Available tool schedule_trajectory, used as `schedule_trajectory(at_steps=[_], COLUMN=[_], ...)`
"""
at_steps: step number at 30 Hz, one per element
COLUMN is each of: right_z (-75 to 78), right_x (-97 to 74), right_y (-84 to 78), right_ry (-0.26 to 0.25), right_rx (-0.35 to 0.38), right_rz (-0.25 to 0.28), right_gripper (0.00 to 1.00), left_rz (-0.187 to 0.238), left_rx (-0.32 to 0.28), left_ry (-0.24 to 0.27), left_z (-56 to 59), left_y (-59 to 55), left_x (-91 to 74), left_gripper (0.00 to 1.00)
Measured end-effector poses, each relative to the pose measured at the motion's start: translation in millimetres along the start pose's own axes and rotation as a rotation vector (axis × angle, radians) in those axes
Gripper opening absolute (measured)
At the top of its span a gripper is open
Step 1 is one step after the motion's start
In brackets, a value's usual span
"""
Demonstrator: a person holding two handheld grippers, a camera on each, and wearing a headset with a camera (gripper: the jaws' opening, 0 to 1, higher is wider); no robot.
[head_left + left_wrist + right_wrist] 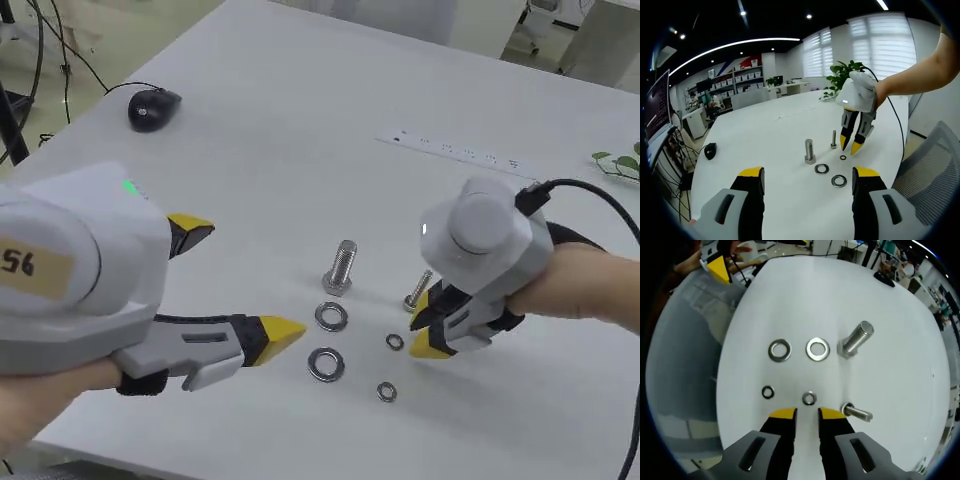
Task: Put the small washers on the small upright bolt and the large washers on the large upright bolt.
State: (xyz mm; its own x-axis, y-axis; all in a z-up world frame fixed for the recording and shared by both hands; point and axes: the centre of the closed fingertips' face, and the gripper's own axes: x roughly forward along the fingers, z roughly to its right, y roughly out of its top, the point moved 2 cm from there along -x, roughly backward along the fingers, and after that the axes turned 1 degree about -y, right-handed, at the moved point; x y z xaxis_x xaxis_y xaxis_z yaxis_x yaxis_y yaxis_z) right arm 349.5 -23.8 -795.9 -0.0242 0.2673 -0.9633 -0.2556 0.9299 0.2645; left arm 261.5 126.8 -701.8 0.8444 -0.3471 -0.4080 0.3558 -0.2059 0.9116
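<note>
Right gripper (pixel 807 415): released, with the jaws a narrow gap apart and nothing between them. We see it poised just above the near small flat steel washer (pixel 809 398), beside the small upright steel bolt (pixel 857 413).
Left gripper (pixel 240 280): jaws spread wide and empty, hanging over the white tabletop (pixel 300 150) short of the parts.
Small washers: both lie flat on the table, on no bolt. The far small steel washer (pixel 768 392) sits farther from the small bolt.
Large washers: the near large flat steel washer (pixel 818 349) lies beside the large upright hex-head steel bolt (pixel 856 339), and the far large steel washer (pixel 779 350) lies next to it. Both are flat on the table.
Handling: we judge every washer light, rigid and slick. Lying flat, they are thin and give the jaws little to bite.
Where to hold: we would pinch across the outer rim on opposite edges, tips down at the table, leaving the hole clear for the thread.
Bolts: these stand free on their heads, so we judge a knock could topple them, the small one soonest.
</note>
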Motion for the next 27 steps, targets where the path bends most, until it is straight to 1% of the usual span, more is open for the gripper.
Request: schedule_trajectory(at_steps=[5, 8, 10, 11, 12, 17, 20, 23, 27], right_z=[3.4, 4.7, 5.2, 4.1, 4.9, 2.8, 1.3, 1.5, 2.3], right_x=[6.9, 10.3, 13.0, 13.1, 12.5, 13.1, 13.3, 13.4, 14.1], right_y=[5.6, 6.3, 4.9, 4.3, 5.6, 6.0, 6.5, 6.8, 6.0], right_ry=[0.002, 0.01, 0.013, 0.02, 0.017, 0.019, 0.011, 0.007, 0.003], right_rx=[0.0, 0.009, 0.013, 0.014, 0.018, 0.013, 0.005, 0.01, 0.022], right_rz=[0.0, 0.003, -0.004, -0.009, -0.001, -0.006, -0.001, 0.0, -0.009], right_gripper=[0.18, 0.19, 0.19, 0.19, 0.19, 0.17, 0.15, 0.15, 0.13], left_rz=[0.004, 0.003, 0.006, 0.007, 0.008, 0.01, 0.009, 0.012, 0.01], left_rx=[-0.003, -0.006, -0.006, -0.009, -0.011, -0.01, -0.009, -0.01, -0.007], left_ry=[0.004, 0.005, 0.009, 0.011, 0.012, 0.012, 0.011, 0.011, 0.01], left_z=[-1.0, -1.5, -2.4, -3.1, -3.5, -3.7, -3.4, -3.7, -3.5], left_y=[0.5, 0.3, 0.6, 0.7, 0.8, 1.5, 1.3, 1.9, 1.6], left_x=[-0.5, -0.6, -1.0, -1.3, -1.5, -1.7, -1.7, -1.9, -1.9], left_gripper=[0.71, 0.71, 0.71, 0.71, 0.71, 0.71, 0.71, 0.71, 0.71])
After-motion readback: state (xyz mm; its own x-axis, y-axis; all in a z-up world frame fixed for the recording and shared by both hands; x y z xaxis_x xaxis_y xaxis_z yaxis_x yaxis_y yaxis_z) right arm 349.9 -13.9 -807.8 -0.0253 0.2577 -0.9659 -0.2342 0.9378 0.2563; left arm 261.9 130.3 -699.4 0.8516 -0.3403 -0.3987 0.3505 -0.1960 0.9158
